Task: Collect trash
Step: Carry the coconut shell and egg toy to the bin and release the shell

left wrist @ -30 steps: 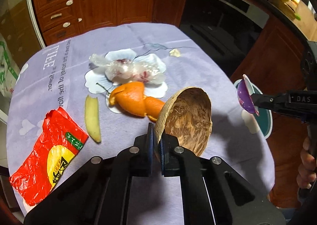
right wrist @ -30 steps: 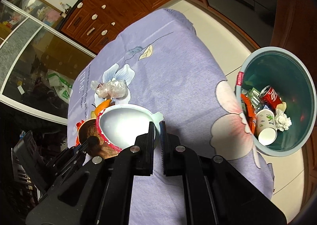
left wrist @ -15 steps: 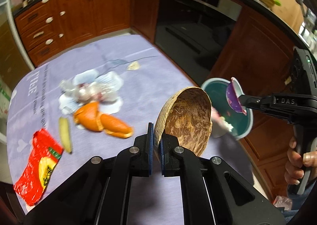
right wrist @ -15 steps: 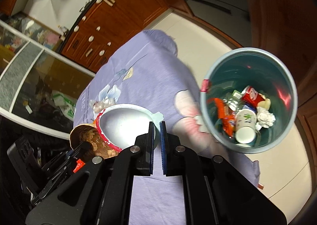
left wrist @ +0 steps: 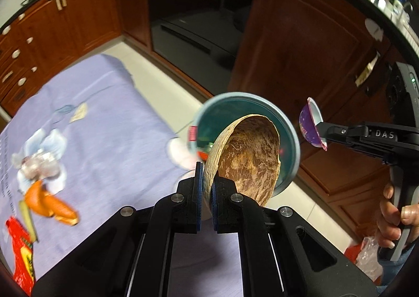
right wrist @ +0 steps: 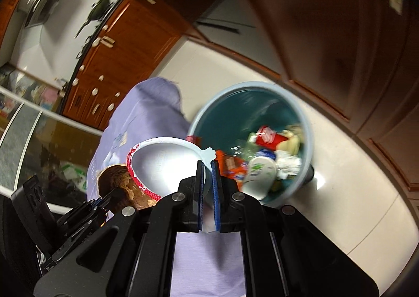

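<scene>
Both grippers have swung from the desk toward the teal trash bin. Left gripper jaws clamp a coconut shell, right gripper jaws a white plastic cup; the bin lies just ahead, below both.

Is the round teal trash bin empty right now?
No, the round teal trash bin already holds a red can, a white cup and other litter.

A brown coconut shell half stands on edge, hollow side showing, at the picture's centre. At 2 o'clock from it hangs a white-lined purple plastic cup. Behind both, a round teal trash bin sits on the floor, partly filled with wrappers and cups.
</scene>
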`<state>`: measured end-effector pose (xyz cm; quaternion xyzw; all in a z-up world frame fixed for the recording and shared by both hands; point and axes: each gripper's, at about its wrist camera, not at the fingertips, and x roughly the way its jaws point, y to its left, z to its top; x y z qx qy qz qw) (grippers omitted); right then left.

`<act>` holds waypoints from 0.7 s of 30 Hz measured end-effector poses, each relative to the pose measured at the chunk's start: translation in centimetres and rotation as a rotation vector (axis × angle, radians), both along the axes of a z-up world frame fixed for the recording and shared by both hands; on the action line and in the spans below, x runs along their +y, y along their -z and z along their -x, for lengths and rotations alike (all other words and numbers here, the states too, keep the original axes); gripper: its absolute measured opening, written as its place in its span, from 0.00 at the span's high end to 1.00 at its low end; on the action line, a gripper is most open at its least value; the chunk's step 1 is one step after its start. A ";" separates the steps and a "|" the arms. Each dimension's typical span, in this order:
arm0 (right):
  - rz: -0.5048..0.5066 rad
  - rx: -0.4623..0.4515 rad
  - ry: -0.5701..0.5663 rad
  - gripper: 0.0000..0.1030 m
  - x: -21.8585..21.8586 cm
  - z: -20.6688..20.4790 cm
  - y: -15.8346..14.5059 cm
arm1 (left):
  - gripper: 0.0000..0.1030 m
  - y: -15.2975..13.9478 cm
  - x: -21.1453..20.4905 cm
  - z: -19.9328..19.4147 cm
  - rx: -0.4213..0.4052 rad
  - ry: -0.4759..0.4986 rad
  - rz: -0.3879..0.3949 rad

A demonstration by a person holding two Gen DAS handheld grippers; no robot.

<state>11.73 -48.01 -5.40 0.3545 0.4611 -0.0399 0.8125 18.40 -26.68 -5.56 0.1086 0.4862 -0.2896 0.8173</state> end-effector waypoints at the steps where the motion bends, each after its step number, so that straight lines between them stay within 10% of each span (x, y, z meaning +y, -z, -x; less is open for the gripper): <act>1: -0.002 0.005 0.009 0.94 -0.6 0.1 0.2 | 0.94 0.4 -0.7 -0.1 0.008 0.008 -0.003; 16: -0.007 0.079 0.049 0.94 -3.5 -0.7 2.9 | 0.88 6.5 -7.0 -2.9 0.127 0.068 -0.090; 21: -0.009 0.097 0.046 0.94 -3.5 -1.0 3.7 | 0.66 6.6 -6.3 -3.3 0.126 0.049 -0.080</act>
